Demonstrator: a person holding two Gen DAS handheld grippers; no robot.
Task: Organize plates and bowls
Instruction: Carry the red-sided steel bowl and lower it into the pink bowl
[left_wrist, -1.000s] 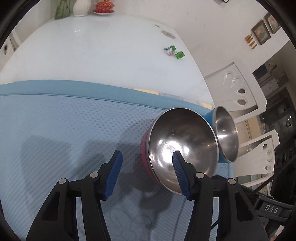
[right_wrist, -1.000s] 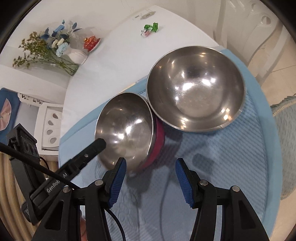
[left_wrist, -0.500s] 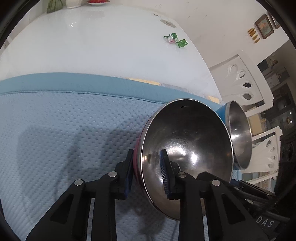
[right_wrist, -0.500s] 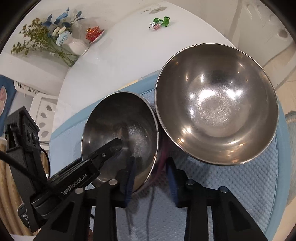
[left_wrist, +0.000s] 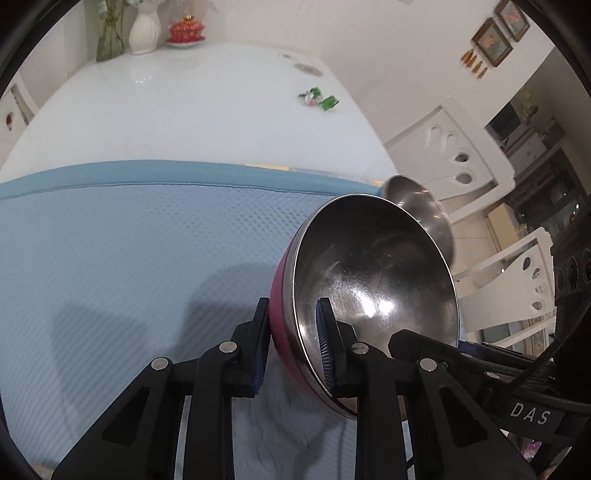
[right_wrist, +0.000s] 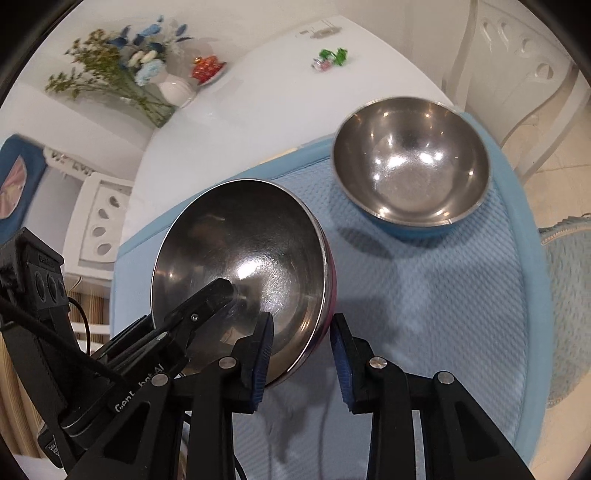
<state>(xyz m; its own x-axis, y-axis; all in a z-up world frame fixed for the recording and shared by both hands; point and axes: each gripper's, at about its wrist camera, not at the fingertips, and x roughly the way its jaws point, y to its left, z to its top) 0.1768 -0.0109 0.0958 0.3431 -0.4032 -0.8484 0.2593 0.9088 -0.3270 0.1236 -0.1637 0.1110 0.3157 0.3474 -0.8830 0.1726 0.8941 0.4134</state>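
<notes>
On mat (right_wrist: 424, 295): 2 bowls (right_wrist: 410, 162)

The pink-sided bowl (left_wrist: 373, 295) is showing a shiny steel inside and a magenta outer wall. The second bowl (right_wrist: 410, 162) is gleaming silver within, blue outside. Both are sitting over a light blue mat (left_wrist: 110, 258) carrying a fine dotted weave and a smooth, darker blue border. The table (left_wrist: 184, 107) is glossy white. Each claw, left (left_wrist: 291, 343) and right (right_wrist: 301, 354), is wearing black arms with dark blue ribbed pads. Green sweets (left_wrist: 319, 100) are lying on the white.
</notes>
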